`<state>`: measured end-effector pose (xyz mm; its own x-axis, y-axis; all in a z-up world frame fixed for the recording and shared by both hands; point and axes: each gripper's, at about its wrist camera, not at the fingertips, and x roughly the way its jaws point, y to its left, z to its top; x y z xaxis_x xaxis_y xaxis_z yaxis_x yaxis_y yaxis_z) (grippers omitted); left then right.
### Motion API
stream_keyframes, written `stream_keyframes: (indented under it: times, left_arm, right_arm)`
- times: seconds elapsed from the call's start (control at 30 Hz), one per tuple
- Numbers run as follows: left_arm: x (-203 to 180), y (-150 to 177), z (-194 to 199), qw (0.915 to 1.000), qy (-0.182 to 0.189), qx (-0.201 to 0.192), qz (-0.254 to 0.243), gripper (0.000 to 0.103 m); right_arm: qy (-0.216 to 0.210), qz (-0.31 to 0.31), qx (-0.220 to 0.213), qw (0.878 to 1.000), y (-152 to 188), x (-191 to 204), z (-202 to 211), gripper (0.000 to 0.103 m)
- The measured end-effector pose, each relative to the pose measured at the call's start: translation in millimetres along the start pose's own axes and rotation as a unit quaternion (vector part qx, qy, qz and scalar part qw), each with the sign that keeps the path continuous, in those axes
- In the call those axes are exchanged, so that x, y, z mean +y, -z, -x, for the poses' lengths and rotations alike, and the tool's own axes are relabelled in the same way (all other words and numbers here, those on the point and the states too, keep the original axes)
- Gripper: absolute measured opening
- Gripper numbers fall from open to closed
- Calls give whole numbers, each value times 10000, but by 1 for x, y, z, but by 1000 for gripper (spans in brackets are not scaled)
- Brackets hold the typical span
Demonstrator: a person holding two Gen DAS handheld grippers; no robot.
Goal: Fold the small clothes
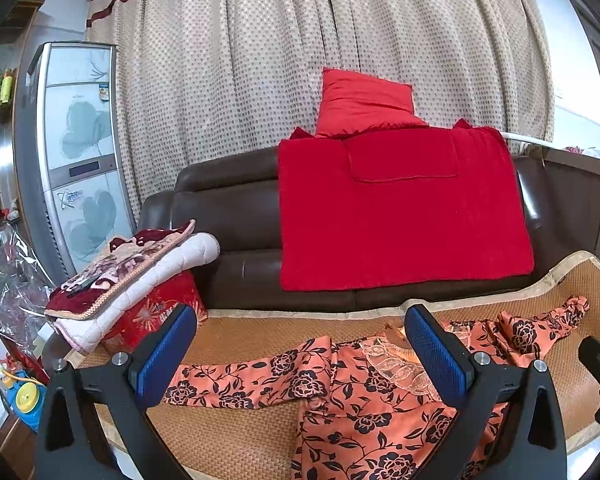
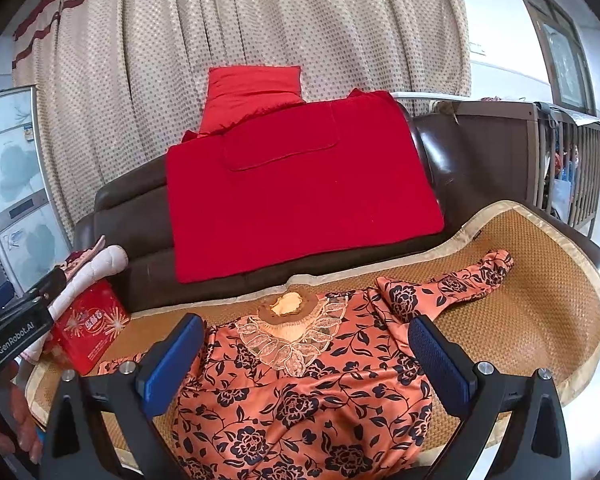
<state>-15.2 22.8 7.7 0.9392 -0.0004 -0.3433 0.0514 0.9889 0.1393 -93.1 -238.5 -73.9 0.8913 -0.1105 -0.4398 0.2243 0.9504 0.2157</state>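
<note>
Orange floral garment [image 2: 300, 392] lies spread flat on the woven mat [image 2: 540, 320] covering the brown sofa [image 2: 132, 240], sleeves out to both sides; left tongs [image 1: 300, 356] and right tongs [image 2: 306, 364] hover above it, jaws apart, empty.

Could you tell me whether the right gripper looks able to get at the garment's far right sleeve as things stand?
Probably yes. The right gripper is open above the orange floral garment, and the sleeve lies flat on the woven mat ahead and to its right, with nothing over it or between them.
</note>
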Motion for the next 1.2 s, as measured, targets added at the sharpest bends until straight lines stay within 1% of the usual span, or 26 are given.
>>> stream_keyframes:
  times: [0.07, 0.1, 0.2, 0.23, 0.27, 0.33, 0.43, 0.53, 0.57, 0.6, 0.67, 0.7, 0.73, 0.8, 0.83, 0.87, 0.9, 0.93, 0.97, 1.0, 1.03, 1.07, 1.1, 1.13, 1.17, 1.2]
  left_arm:
    - [-2, 1, -4, 10000, 9, 23, -19, 103]
    - [-4, 1, -8, 10000, 19, 48, -30, 103]
    - [-10, 4, -17, 9999, 32, 112, -65, 103]
    - [-12, 4, -23, 9998, 44, 149, -90, 103]
    - [-14, 5, -26, 9998, 50, 172, -104, 103]
    - [-19, 6, -36, 9996, 52, 228, -126, 103]
    - [-26, 8, -54, 9993, 76, 341, -159, 103]
    - [-36, 13, -74, 9986, 103, 463, -220, 103]
    - [-41, 17, -86, 9984, 50, 518, -226, 103]
    - [-48, 23, -101, 9975, 93, 648, -272, 103]
    - [-59, 36, -129, 9941, 212, 991, -390, 103]
    - [-70, 50, -155, 9896, 383, 1304, -465, 103]
    - [-78, 63, -174, 9856, 499, 1531, -518, 103]
    - [-97, 92, -214, 9742, 643, 2039, -718, 103]
    - [-106, 107, -231, 9676, 745, 2274, -802, 103]
    - [-112, 117, -241, 9637, 799, 2409, -832, 103]
    - [-118, 128, -254, 9592, 840, 2562, -852, 103]
    - [-125, 141, -266, 9551, 895, 2682, -886, 103]
    - [-129, 146, -272, 9534, 914, 2725, -920, 103]
    - [-133, 153, -278, 9512, 930, 2774, -981, 103]
    - [-138, 159, -282, 9488, 958, 2820, -1053, 103]
    - [-140, 164, -286, 9454, 988, 2889, -1142, 103]
    - [-144, 169, -291, 9414, 994, 2965, -1262, 103]
    - [-149, 175, -296, 9367, 958, 3053, -1418, 103]
    - [-152, 179, -299, 9341, 949, 3090, -1519, 103]
    - [-152, 177, -298, 9373, 988, 2999, -1477, 103]
  right_arm:
    - [-43, -135, -62, 9999, -2, -3, -3, 103]
    - [9, -89, 4, 10000, -3, -5, -6, 103]
    - [-4, -312, 37, 9995, -6, -11, -14, 103]
    - [-25, -385, -36, 9993, -7, -14, -18, 103]
    - [19, -315, -104, 9994, -8, -16, -21, 103]
    - [5, -287, -387, 9988, -12, -22, -30, 103]
    - [121, -312, -254, 9991, -14, -31, -45, 103]
    - [196, -521, 143, 9983, -12, -46, -68, 103]
    - [172, -639, 208, 9976, -11, -55, -76, 103]
    - [154, -772, 323, 9964, -9, -64, -84, 103]
    - [65, -1098, 560, 9924, -2, -96, -107, 103]
    - [31, -1289, 676, 9893, 1, -116, -118, 103]
    - [-82, -1572, 833, 9840, 7, -143, -133, 103]
    - [-434, -2034, 885, 9741, 15, -197, -156, 103]
    - [-523, -2389, 921, 9653, 22, -231, -169, 103]
    - [-479, -2680, 973, 9573, 27, -257, -179, 103]
    - [-428, -3027, 1021, 9466, 34, -285, -189, 102]
    - [-388, -3412, 1006, 9338, 39, -314, -199, 99]
    - [-275, -3660, 957, 9253, 41, -337, -208, 97]
    - [-72, -3721, 899, 9238, 38, -355, -217, 97]
    - [74, -3681, 861, 9258, 35, -365, -224, 96]
    - [298, -3632, 885, 9270, 30, -378, -236, 92]
    - [437, -3660, 951, 9247, 27, -390, -249, 89]
    - [527, -3730, 1020, 9207, 24, -398, -260, 84]
    - [618, -3830, 1047, 9157, 20, -407, -272, 82]
    - [688, -3840, 1039, 9149, 17, -412, -281, 82]
